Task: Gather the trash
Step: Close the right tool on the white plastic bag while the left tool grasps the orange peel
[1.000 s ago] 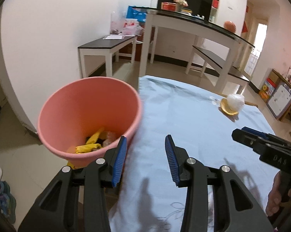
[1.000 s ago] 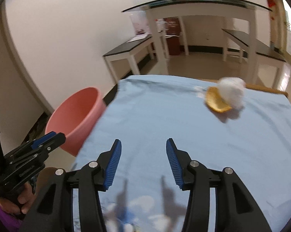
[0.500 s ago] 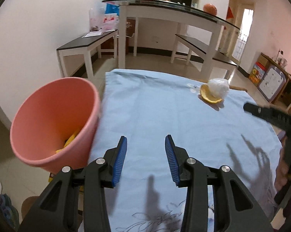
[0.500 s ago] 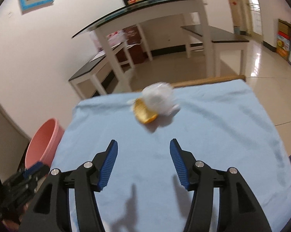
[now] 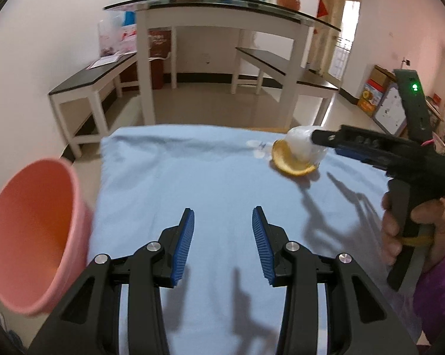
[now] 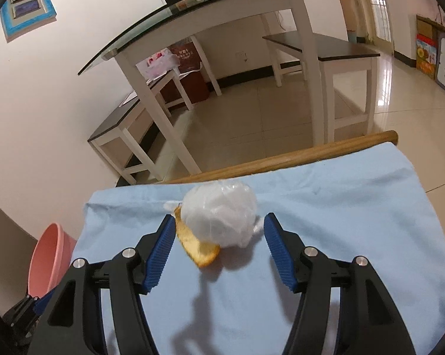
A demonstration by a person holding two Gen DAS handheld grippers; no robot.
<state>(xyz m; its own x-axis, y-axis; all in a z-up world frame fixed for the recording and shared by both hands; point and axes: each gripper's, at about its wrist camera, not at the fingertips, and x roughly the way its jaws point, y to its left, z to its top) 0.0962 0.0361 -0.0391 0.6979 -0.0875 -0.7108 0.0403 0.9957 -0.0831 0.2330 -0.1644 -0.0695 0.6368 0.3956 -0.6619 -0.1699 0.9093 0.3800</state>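
Right wrist view looks down over the counter (image 6: 355, 213), spread with a pale blue cloth, and that is the biggest thing ahead of the right claw (image 6: 219, 230). Off to that claw's lower left, past the cloth's edge, stands the pink bin (image 6: 49, 263), well apart from the work. Between the blue pads sits the trash: a crumpled white plastic wad (image 6: 222, 216), and tucked against its left side, nearer the left pad, a curl of orange peel (image 6: 198, 248). The jaws are opening and stand wide, bracketing both pieces without pressing on either, as far as I can see.

From the left wrist view the left claw (image 5: 222, 236) hangs over bare cloth with its jaws fairly wide and nothing between them; the bin is just to its left, the trash far ahead and to its right, where the right claw reaches in, gripped by a hand (image 5: 414, 230).

To do this step well, I'd say the right claw should come lower so the pads straddle the wad at its widest part, then close gently, since the plastic will squash and could slip. The peel lies loose and may be left behind; catching it under the wad, or coming back for it separately, seems the safer choice. Keep the tips clear of the cloth.
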